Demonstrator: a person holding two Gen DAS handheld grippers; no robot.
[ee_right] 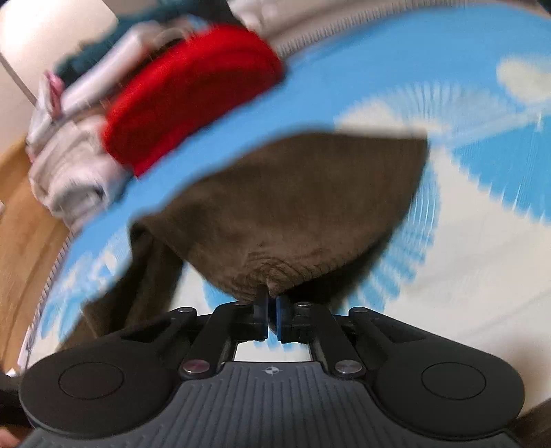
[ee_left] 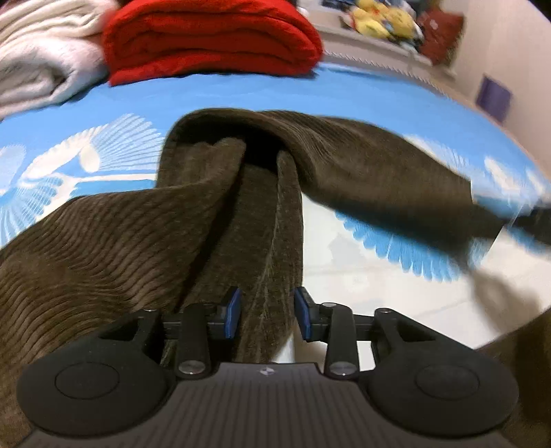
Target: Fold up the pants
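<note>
Brown corduroy pants (ee_left: 103, 241) lying bunched on a blue sheet (ee_left: 344, 100) printed with white feather shapes, seen from both wrist cameras. Left gripper (ee_left: 267, 308): jaws partly spread, with a narrow band of the pants running up between the two blue pads; a sliver of gap shows on each side of the band, so the pads do not visibly press it. From this band the pants fan out, one broad ribbed panel falling toward the near left and a second, blurred length stretching away to the right across the sheet. Right gripper (ee_right: 272, 305): jaws pressed together, pinching a puckered edge of the pants (ee_right: 282, 213), whose cloth gathers into fine wrinkles at the pads and hangs as a wide brown sheet beyond them. Beyond the pants, at the far edge of the sheet, a folded red garment (ee_left: 210, 38) lies beside a folded cream-white garment (ee_left: 41, 55), the two touching. Farther off than these, yellow soft toys (ee_left: 385, 17) sit on a pale shelf; details there are blurred.
</note>
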